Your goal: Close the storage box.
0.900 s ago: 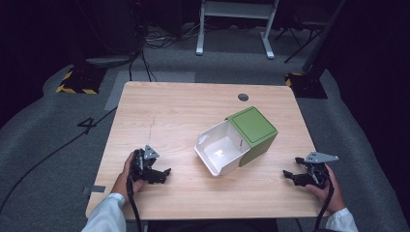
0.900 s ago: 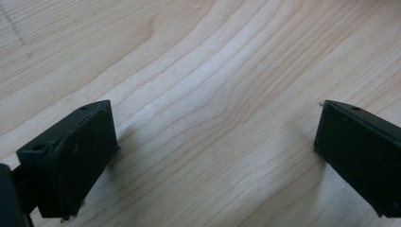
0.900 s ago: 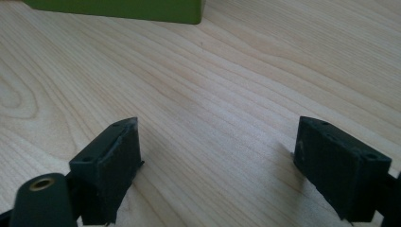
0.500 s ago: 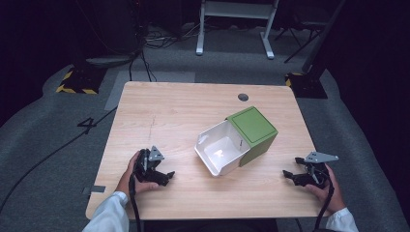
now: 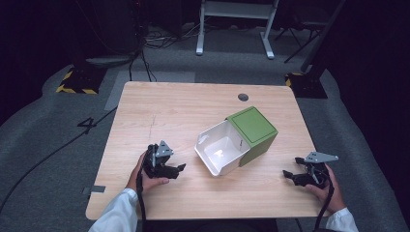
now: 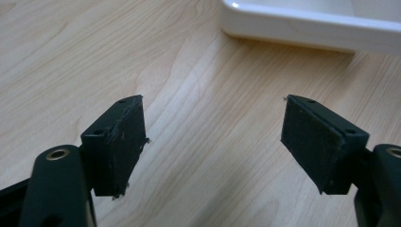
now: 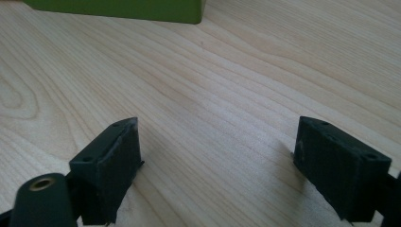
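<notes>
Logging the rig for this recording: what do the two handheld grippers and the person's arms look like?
Both the left gripper and the right gripper are black, each topped by a grey three-cornered plate and trailing a black cable. Up close, each has two flat rectangular black pads with worn edges and small screw holes. The person wears white sleeves.

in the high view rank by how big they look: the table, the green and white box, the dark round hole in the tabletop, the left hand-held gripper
1. table
2. green and white box, lying on its side with its white inside showing
3. left hand-held gripper
4. dark round hole, smallest; it lies farther from the camera, but the gap in size looks too wide for that to matter
</notes>
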Demonstrator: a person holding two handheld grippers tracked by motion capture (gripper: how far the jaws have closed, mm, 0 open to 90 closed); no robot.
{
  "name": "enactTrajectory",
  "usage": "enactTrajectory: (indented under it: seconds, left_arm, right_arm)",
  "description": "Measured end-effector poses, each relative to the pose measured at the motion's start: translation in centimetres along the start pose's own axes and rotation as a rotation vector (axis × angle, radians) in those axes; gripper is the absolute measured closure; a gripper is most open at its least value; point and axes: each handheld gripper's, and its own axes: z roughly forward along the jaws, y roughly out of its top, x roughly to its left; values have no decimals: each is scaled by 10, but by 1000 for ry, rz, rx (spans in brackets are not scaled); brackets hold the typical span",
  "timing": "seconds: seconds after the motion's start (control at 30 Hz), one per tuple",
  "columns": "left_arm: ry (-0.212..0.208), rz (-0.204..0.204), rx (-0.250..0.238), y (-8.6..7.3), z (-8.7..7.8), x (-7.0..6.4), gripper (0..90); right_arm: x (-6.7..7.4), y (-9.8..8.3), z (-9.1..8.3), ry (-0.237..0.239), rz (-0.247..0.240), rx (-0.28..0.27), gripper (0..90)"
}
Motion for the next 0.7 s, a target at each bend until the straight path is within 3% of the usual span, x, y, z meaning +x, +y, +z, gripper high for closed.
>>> enactTrajectory:
  seconds: [0.1,0.33,0.4,0.47,0.7]
  left_arm:
    - [16,11,-18,5,0,-2,211]
    - [-20,-26,-79,20,1,-4,210]
    - [-18,-6,-70,23,4,-5,212]
    - [-42,-11,-58,24,9,-6,230]
    - [-48,15,-32,29,23,-13,228]
  right_arm:
    - [0,0,0,-1,-1,0,154]
    - [0,0,0,-1,-1,0,154]
    - [0,0,0,-1,-2,-1,154]
    - [0,0,0,-1,-1,0,154]
    - [0,0,0,-2,-2,-1,154]
